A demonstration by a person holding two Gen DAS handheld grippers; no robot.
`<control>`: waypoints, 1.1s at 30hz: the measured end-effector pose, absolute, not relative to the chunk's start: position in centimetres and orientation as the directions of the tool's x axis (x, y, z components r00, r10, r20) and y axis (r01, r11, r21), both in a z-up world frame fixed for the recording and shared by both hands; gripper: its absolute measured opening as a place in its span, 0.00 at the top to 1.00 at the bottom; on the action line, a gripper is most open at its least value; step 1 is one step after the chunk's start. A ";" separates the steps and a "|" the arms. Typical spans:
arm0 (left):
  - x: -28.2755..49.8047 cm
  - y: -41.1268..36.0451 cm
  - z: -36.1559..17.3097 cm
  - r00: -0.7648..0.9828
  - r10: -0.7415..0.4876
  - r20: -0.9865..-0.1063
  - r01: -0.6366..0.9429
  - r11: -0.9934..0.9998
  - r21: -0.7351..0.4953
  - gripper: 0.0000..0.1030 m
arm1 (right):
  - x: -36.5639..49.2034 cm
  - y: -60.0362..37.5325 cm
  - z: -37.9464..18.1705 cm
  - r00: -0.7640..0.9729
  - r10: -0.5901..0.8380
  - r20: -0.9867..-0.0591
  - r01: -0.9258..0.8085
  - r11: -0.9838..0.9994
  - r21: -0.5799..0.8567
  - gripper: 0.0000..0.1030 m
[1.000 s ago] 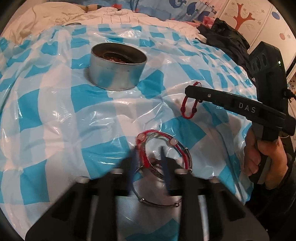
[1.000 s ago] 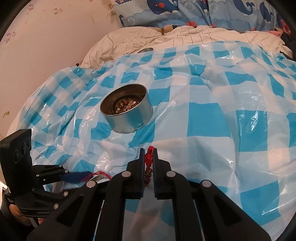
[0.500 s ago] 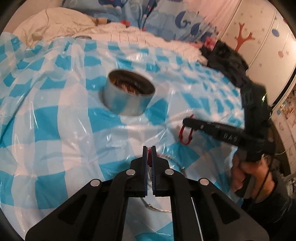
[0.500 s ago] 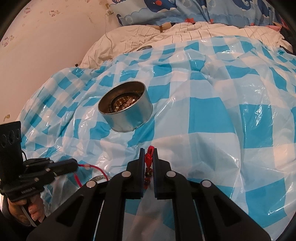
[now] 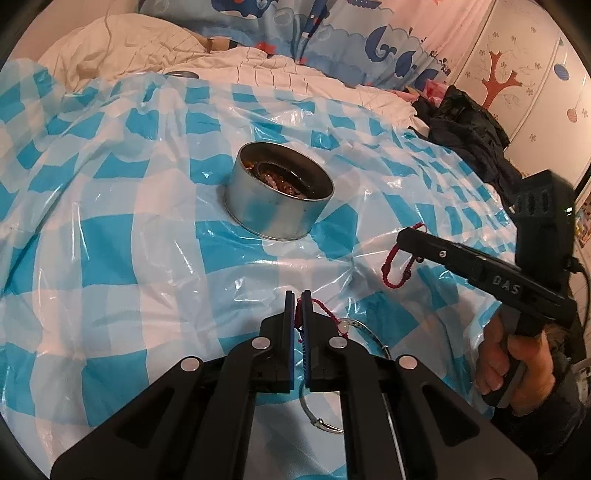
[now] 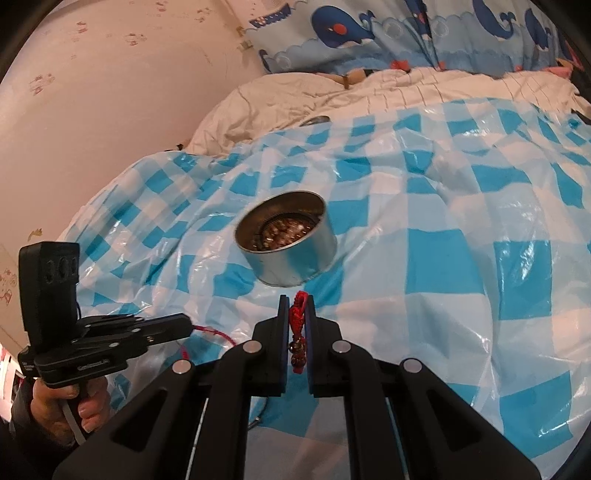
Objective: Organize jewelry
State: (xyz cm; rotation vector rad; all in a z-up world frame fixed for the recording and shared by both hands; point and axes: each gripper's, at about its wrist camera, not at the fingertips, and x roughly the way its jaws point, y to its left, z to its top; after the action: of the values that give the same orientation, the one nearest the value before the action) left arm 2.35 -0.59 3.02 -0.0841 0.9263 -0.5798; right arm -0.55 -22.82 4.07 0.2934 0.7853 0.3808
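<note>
Centrally, low in the left wrist view: left gripper point(image 5: 299, 295), black, two-fingered, jaws pressed together on a red braided cord bracelet with pale beads point(image 5: 325, 310); cord trailing from the fingertips toward the lower right, down to a thin silver wire bangle point(image 5: 317, 421) lying on the sheet under the fingers. Beneath everything: a glossy blue-and-white checked plastic sheet point(image 5: 110, 236) spread over a bed.

Above centre in the same view: a round silver metal tin point(image 5: 277, 210), open-topped, upright on the sheet, with beaded jewellery piled inside; well apart from both grippers.

At right of that view: right gripper point(image 5: 402, 236), black, gripped by a hand point(image 5: 513, 369), jaws nearly closed on a red knotted cord loop with dark beads point(image 5: 397, 266) dangling off the sheet.

In the right wrist view: same red loop point(image 6: 298, 332) pinched between the black fingers at bottom centre, tin point(image 6: 291, 251) just above the fingertips in frame, left gripper point(image 6: 186, 326) at lower left with red cord hanging from its tip.

Farther back: cream quilt point(image 6: 332, 96), whale-print blue fabric point(image 6: 406, 33).
</note>
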 end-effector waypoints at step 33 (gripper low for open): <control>-2.9 -7.2 4.3 0.808 -0.051 -0.587 0.387 0.798 0.463 0.97 | -0.1 -22.6 3.4 0.647 0.452 -0.614 -0.233 0.884 0.405 0.91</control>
State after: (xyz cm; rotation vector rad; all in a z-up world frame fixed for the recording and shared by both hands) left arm -2.87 -7.22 4.33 0.6075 0.5899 -0.2499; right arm -0.12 -22.61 3.39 0.3037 0.7751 0.3959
